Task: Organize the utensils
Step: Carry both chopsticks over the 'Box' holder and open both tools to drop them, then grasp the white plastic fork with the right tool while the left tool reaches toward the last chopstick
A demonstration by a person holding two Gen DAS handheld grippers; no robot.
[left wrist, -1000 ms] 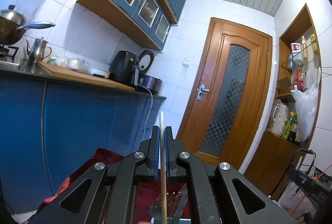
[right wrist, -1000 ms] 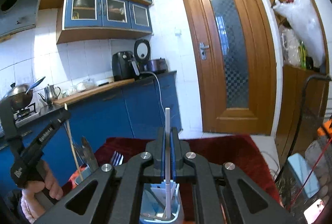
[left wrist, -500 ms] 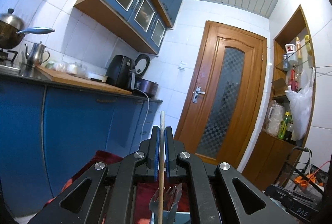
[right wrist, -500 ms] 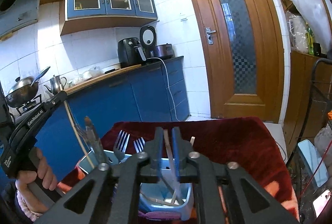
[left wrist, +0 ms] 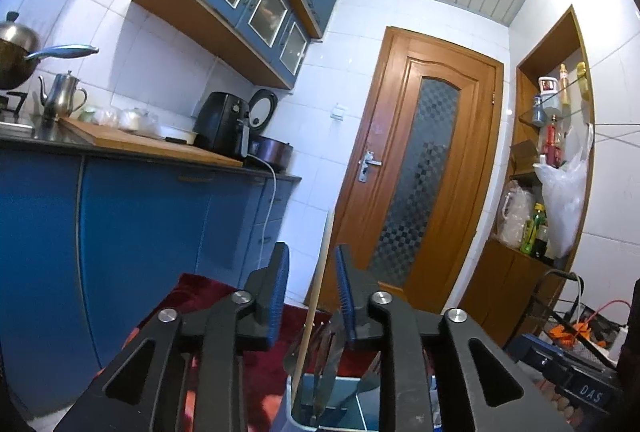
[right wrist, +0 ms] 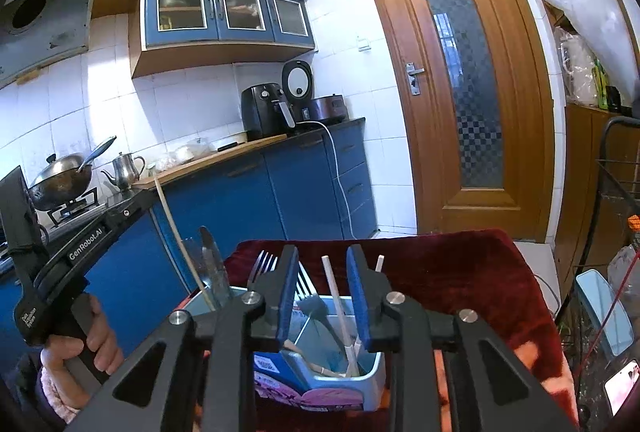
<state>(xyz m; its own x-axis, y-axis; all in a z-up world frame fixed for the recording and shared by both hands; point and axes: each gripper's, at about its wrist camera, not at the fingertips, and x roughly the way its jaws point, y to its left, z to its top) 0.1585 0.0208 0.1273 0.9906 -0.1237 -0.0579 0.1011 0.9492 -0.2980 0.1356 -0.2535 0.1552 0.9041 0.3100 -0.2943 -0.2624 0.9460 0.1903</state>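
A light blue utensil holder [right wrist: 372, 376] stands on the dark red cloth [right wrist: 460, 272]; it also shows in the left wrist view [left wrist: 288, 408]. My left gripper [left wrist: 311, 292] is open just above it, and a wooden chopstick [left wrist: 316, 296] stands free between the jaws, its lower end in the holder. My right gripper [right wrist: 322, 292] is open, and a white stick [right wrist: 338, 308] leans in the holder between its jaws. Forks [right wrist: 264, 264] and a knife [right wrist: 210, 260] stand in the holder. The left gripper [right wrist: 132, 210] shows at left in the right wrist view.
A blue cabinet run with a wooden counter [right wrist: 224, 156] lies along the left, with an air fryer [right wrist: 264, 108], kettle and wok. A wooden door [right wrist: 460, 92] is ahead. Shelves and a wire rack [right wrist: 616, 200] stand at the right.
Both grippers have opened. The left let go of the wooden chopstick and the right let go of the white stick; both sticks now rest in the holder. Both grippers dropped closer to the holder.
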